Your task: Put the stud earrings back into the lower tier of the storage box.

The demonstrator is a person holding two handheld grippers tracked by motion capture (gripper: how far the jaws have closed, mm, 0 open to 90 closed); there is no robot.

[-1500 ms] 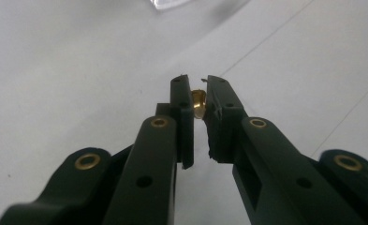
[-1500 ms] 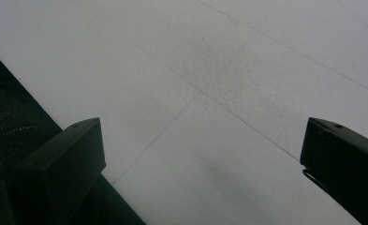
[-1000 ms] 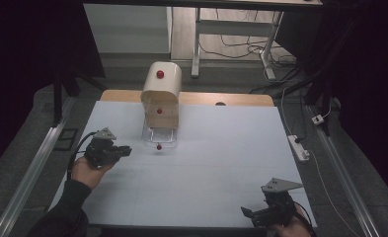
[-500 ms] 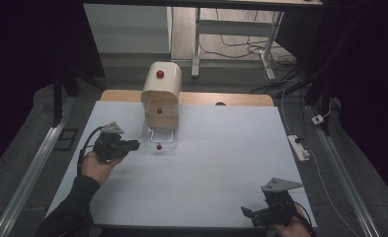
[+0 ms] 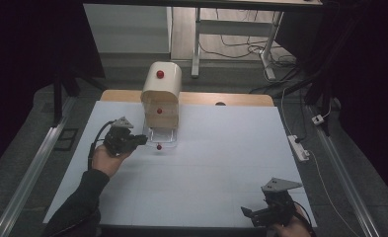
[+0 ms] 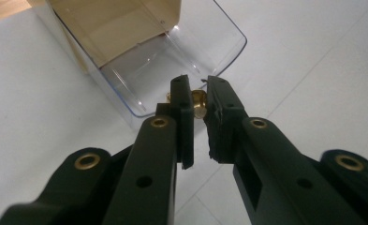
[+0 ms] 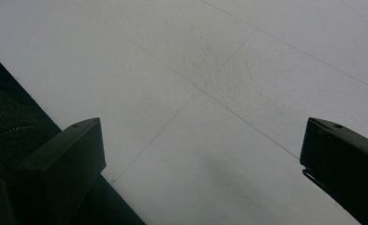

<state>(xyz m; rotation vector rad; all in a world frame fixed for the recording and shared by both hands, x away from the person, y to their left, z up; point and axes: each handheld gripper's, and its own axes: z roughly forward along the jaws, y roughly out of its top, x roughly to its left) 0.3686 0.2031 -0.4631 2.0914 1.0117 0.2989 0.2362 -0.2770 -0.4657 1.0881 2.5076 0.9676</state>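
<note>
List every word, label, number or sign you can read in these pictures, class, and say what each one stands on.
None: no readable text in any view.
The cream box bears red knobs but no lettering.
The clear tray is unmarked.
The white table cover shows faint seams, no print.
The left gripper and right gripper carry screws and holes, no brand.
The power strip on the floor is too small to read.

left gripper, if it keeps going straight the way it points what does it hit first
Probably the brass knob just past the tips of the left gripper, at the front of the clear tray. Depth is unclear, so contact may already be close.
</note>
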